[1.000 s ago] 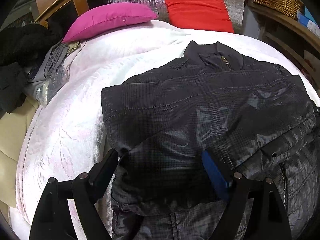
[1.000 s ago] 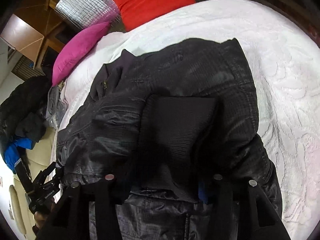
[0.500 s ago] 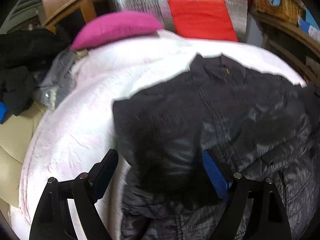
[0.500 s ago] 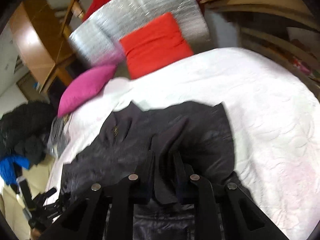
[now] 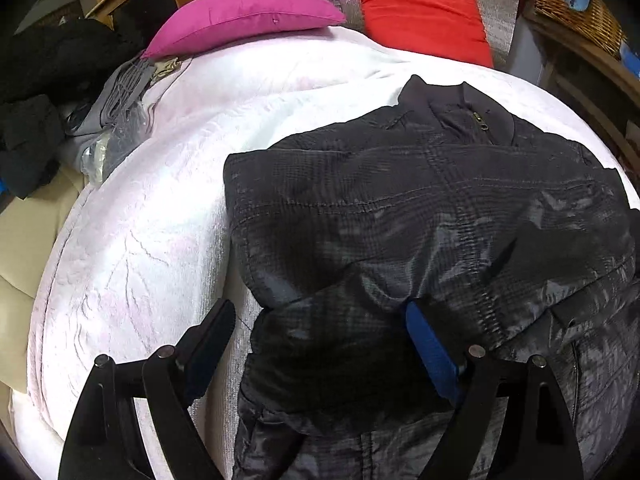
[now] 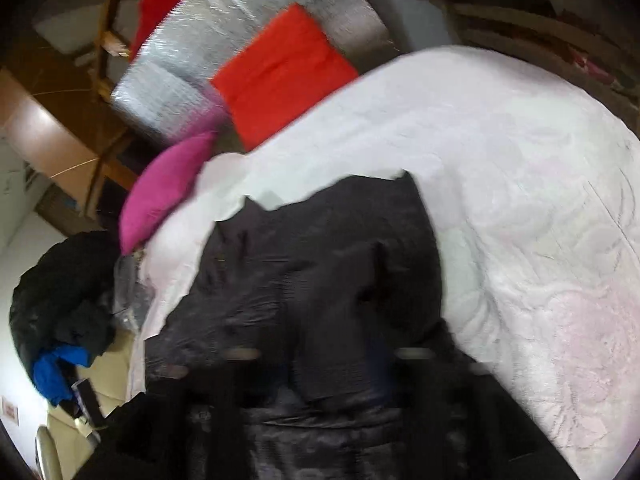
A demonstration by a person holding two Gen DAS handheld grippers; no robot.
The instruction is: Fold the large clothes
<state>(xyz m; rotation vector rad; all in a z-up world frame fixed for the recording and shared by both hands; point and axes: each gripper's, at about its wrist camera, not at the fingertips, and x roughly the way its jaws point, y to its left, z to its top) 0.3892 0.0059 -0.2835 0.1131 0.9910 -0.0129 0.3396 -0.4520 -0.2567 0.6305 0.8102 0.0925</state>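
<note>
A dark quilted jacket [image 5: 400, 208] lies on the white bedspread [image 5: 160, 220], collar and zip [image 5: 476, 116] at the far side, sleeves folded over its front. My left gripper [image 5: 316, 332] stands open astride the near left fold: one finger [image 5: 208, 340] hangs over the bedspread and the blue pad [image 5: 432, 348] rests against the fabric. In the blurred right wrist view the jacket [image 6: 320, 260] fills the middle. My right gripper [image 6: 328, 360] is low over it with its jaws opening. The sleeve end [image 6: 340, 372] lies loose between the jaws, not pinched.
A pink pillow [image 5: 240, 16] and a red cushion [image 5: 420, 8] lean on a silver padded panel [image 6: 240, 40] at the bed's head. Dark clothes [image 5: 40, 80] are piled off the left side. A wicker basket [image 5: 580, 4] sits on shelves at the right.
The right gripper pinched the knit sleeve end half a second ago; now its jaws are wide apart, the sleeve has dropped onto the jacket, and the gripper has risen. The left gripper is where it was.
</note>
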